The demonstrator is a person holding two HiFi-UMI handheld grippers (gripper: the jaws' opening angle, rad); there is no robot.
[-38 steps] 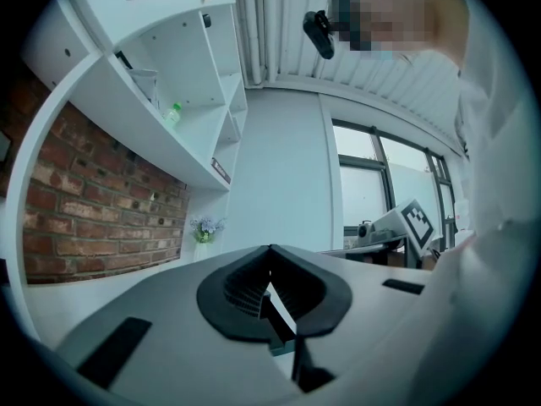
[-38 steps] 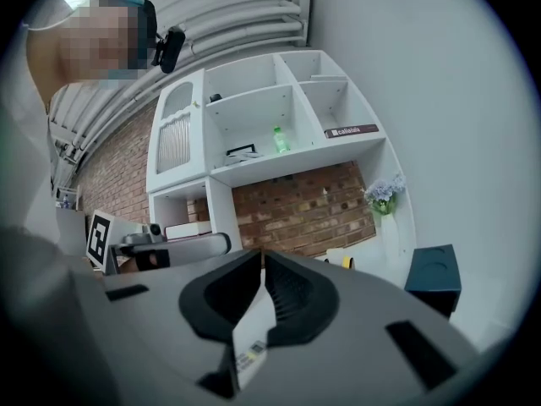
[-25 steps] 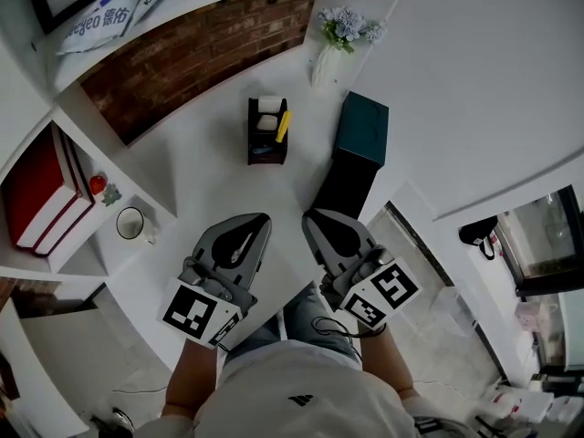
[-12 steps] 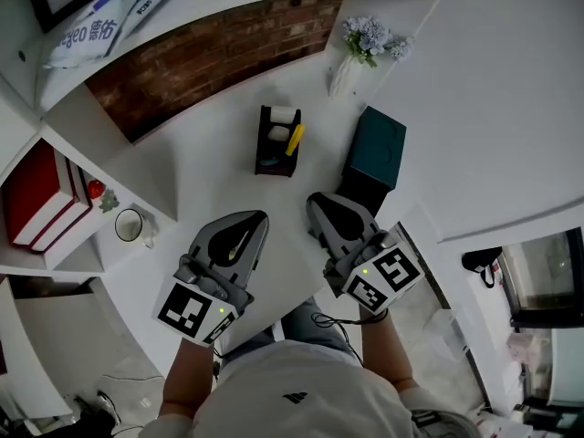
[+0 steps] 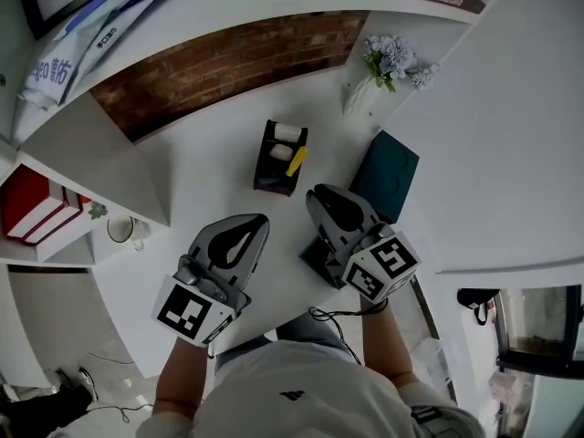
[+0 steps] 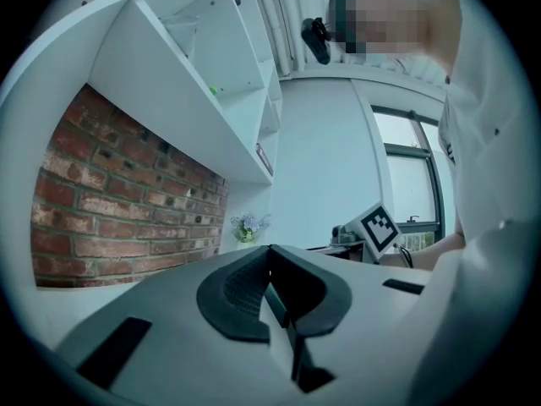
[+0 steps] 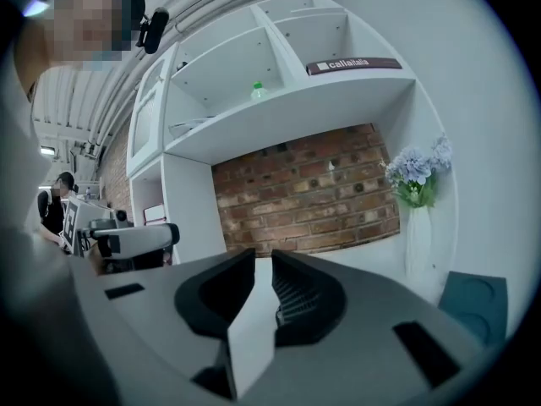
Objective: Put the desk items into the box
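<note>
A black desk organiser (image 5: 279,157) stands on the white desk (image 5: 210,167), holding a white roll, another white item and a yellow item (image 5: 297,161). To its right stands a teal box (image 5: 388,176), also in the right gripper view (image 7: 478,304). My left gripper (image 5: 260,219) is below the organiser, short of it; its jaws (image 6: 270,249) meet at the tips and hold nothing. My right gripper (image 5: 313,194) hovers between organiser and teal box. Its jaws (image 7: 263,254) have just been opening and show a narrow gap with nothing in it.
A white vase of pale flowers (image 5: 391,62) stands at the back right by the brick wall (image 5: 219,62). Shelves on the left hold a mug (image 5: 121,230) and red books (image 5: 32,210). The desk's front edge lies just behind both grippers.
Both grippers have moved forward over the desk toward the organiser. The right one now stands alongside the teal box.
</note>
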